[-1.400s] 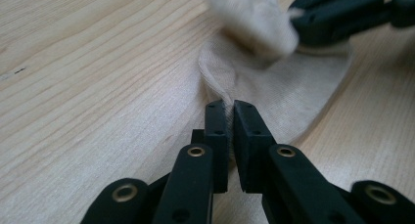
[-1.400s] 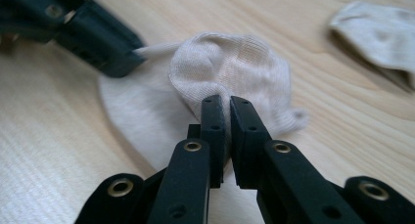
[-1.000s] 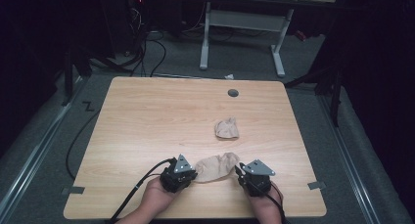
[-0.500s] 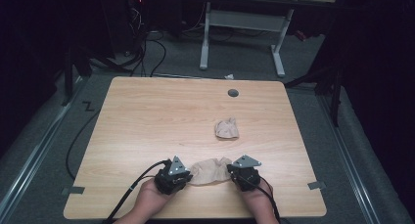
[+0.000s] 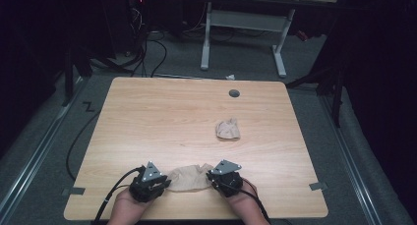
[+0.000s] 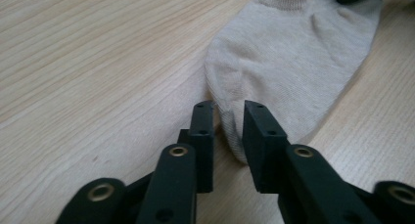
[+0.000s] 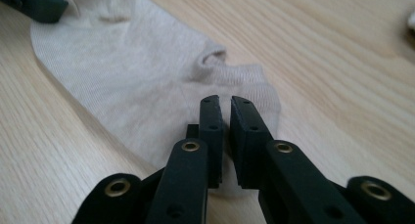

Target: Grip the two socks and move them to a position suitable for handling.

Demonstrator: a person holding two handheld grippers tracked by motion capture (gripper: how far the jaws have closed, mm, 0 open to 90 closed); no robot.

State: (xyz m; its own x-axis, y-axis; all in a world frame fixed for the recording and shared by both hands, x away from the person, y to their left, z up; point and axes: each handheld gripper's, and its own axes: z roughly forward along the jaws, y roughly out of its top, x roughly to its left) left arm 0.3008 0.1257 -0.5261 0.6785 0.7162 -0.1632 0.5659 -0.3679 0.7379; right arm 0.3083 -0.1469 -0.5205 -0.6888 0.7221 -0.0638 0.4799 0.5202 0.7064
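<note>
High view: sock (image 5: 189,177) near table's (image 5: 147,117) front edge, left gripper (image 5: 158,184) and right gripper (image 5: 216,177) jaws slightly parted, just opening.

This looks like a lab or test room rather than a home. A plain wooden bench (image 5: 187,122) with a cable hole (image 5: 234,93) stands on grey carpet (image 5: 44,136), ringed by dark curtains or unlit space. Loose black cables (image 5: 147,48) run across the floor at the far left, and tape marks (image 5: 73,191) sit at the bench's near corners. Beyond it stands a white-legged desk (image 5: 246,23), with equipment showing a small red light (image 5: 141,0) in the dark behind.
</note>
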